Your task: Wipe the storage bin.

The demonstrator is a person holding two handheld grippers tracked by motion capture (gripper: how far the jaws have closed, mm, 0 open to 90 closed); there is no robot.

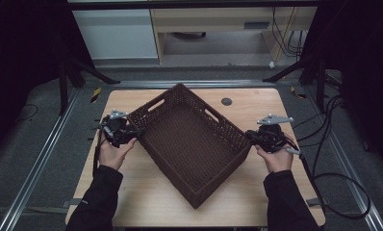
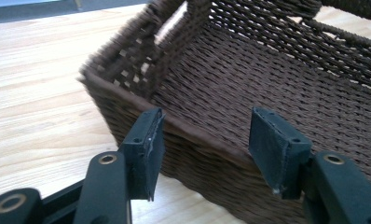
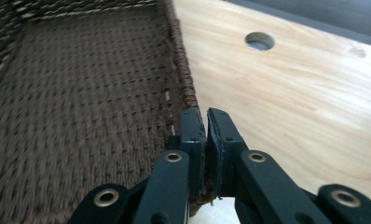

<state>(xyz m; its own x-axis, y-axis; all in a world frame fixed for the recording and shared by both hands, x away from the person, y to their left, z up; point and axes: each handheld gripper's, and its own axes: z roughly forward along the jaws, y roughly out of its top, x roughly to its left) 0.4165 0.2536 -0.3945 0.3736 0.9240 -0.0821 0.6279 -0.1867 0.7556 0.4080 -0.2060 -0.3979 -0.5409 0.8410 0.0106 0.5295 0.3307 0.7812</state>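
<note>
The right gripper (image 3: 206, 122) is clamped tight on the rim at one corner of the wicker basket (image 1: 192, 139), set askew mid-table (image 1: 146, 197), while the left gripper (image 2: 204, 140) is held wide open around the opposite rim, pads not touching — it should be closed squarely before any lift — no writing can be read.

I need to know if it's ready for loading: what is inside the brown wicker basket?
Nothing lies inside the wicker basket; its woven floor shows bare. The table beneath it is covered.
</note>
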